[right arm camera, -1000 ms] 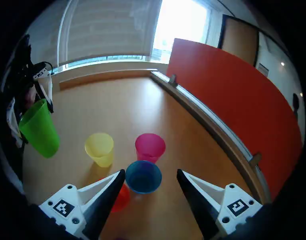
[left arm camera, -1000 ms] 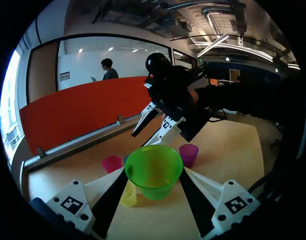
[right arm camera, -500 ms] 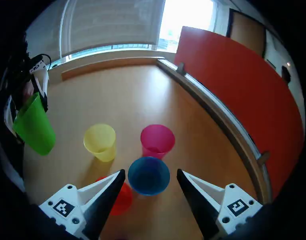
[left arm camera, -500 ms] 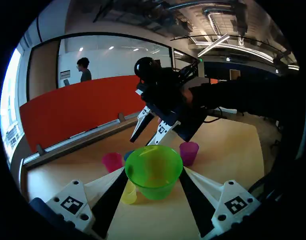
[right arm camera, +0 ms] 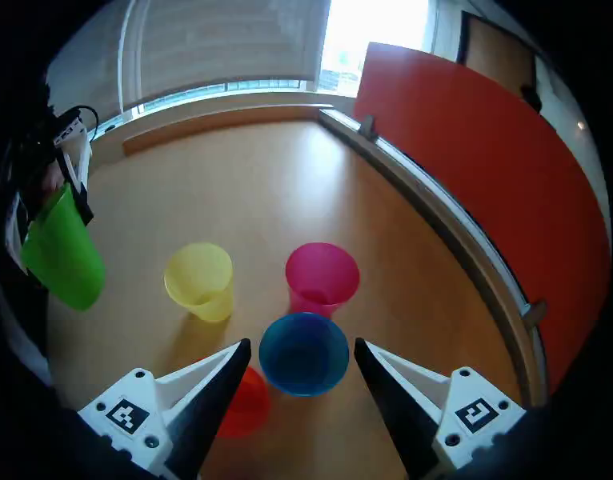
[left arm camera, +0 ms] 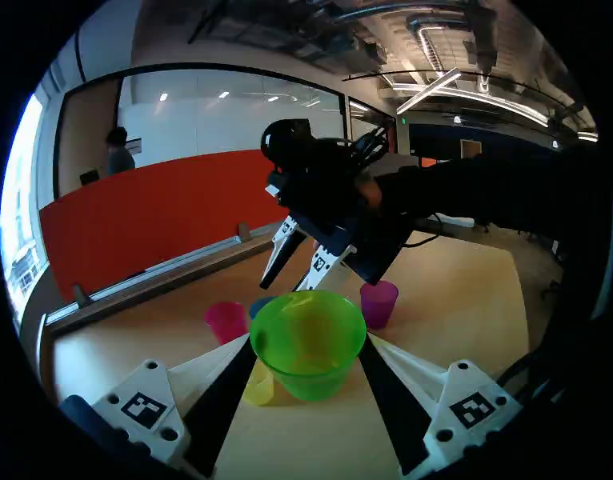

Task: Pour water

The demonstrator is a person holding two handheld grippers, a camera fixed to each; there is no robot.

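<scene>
Green cup in the air, pour not started yet

Gripping the green cup point(left arm camera: 308, 376) in the left claw point(left arm camera: 306, 346), both fingers snug on its sides, lifted clear of the table point(right arm camera: 266, 184) and tipped a bit. Holding the right claw point(right arm camera: 300, 346) spread wide either side of the blue cup point(right arm camera: 304, 364), not touching it. Could easily splash the table by tipping from that far out, or land in the yellow cup point(right arm camera: 198, 280) or pink cup point(right arm camera: 322, 276) packed close by. Could also knock the blue one into the red cup point(right arm camera: 246, 404) by closing crooked. Can't tell about any water in the green cup. Worth checking the right gripper view for the green cup's tilt and height. Worth checking the left gripper view for a purple cup point(left arm camera: 378, 302) beyond it.
</scene>
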